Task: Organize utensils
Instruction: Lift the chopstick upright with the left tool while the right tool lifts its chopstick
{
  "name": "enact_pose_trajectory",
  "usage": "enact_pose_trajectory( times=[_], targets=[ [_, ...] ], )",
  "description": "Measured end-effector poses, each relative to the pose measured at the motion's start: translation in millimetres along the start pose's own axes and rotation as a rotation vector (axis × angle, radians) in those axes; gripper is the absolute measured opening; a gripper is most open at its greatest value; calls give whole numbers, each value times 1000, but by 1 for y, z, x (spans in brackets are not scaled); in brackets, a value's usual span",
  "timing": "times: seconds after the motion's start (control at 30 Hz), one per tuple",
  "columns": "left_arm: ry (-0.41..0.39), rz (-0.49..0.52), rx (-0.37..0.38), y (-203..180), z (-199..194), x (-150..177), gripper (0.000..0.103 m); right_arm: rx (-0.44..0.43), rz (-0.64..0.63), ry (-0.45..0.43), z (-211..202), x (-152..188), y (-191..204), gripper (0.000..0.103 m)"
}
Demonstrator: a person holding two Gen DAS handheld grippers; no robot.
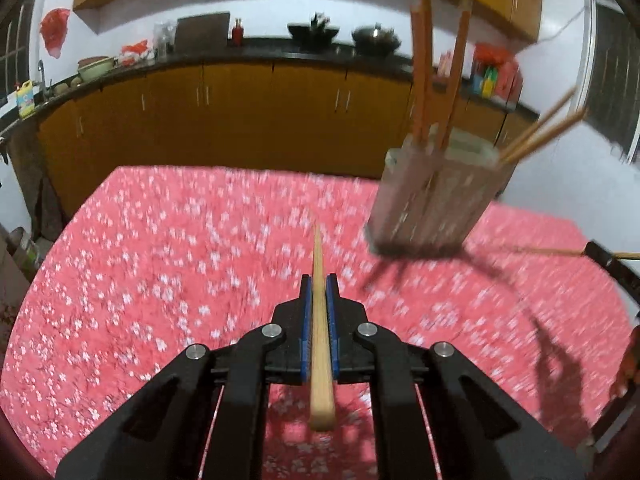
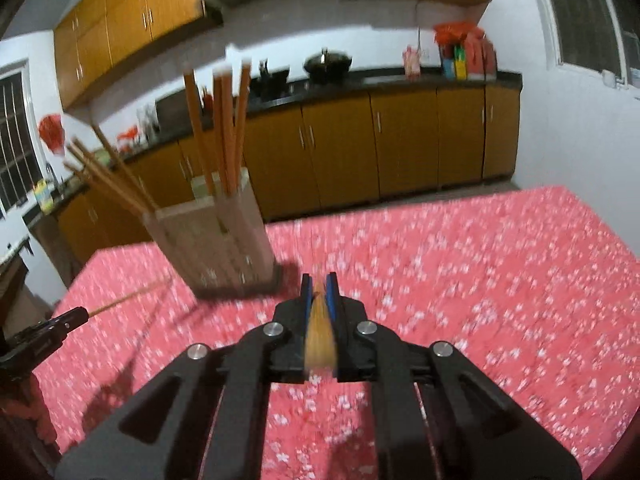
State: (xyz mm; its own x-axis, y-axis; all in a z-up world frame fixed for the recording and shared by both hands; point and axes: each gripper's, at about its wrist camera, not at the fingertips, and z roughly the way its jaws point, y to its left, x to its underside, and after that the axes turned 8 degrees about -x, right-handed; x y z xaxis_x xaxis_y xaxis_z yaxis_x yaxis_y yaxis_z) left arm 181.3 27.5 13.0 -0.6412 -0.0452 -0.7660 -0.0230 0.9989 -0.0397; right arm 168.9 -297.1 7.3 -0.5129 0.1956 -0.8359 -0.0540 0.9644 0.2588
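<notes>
My left gripper [image 1: 319, 284] is shut on a pale wooden chopstick [image 1: 320, 320] that points forward over the red flowered tablecloth [image 1: 160, 260]. A clear utensil holder [image 1: 432, 196] with several chopsticks stands ahead to the right. My right gripper [image 2: 319, 284] is shut on a blurred wooden chopstick [image 2: 319, 340]. The same holder [image 2: 212, 240] stands ahead to its left, with several orange and brown chopsticks [image 2: 224, 128] in it. The left gripper's tip with its chopstick also shows at the left edge of the right wrist view [image 2: 68, 318].
Orange kitchen cabinets [image 1: 240, 120] and a dark counter with pots [image 1: 344, 36] run behind the table. The table's far edge [image 1: 240, 168] lies ahead of the left gripper. The right gripper's tip [image 1: 604, 256] shows at the right edge of the left wrist view.
</notes>
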Motion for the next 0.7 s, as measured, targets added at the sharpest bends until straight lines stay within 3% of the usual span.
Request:
enact_pose_trajectory(
  times=[0.3, 0.7],
  targets=[
    [-102, -23, 56, -1, -34, -32, 8, -45, -7, -95, -28, -26, 9, 8],
    [-285, 27, 147, -39, -87, -95, 7, -215, -72, -357, -92, -109, 53, 8]
  ],
)
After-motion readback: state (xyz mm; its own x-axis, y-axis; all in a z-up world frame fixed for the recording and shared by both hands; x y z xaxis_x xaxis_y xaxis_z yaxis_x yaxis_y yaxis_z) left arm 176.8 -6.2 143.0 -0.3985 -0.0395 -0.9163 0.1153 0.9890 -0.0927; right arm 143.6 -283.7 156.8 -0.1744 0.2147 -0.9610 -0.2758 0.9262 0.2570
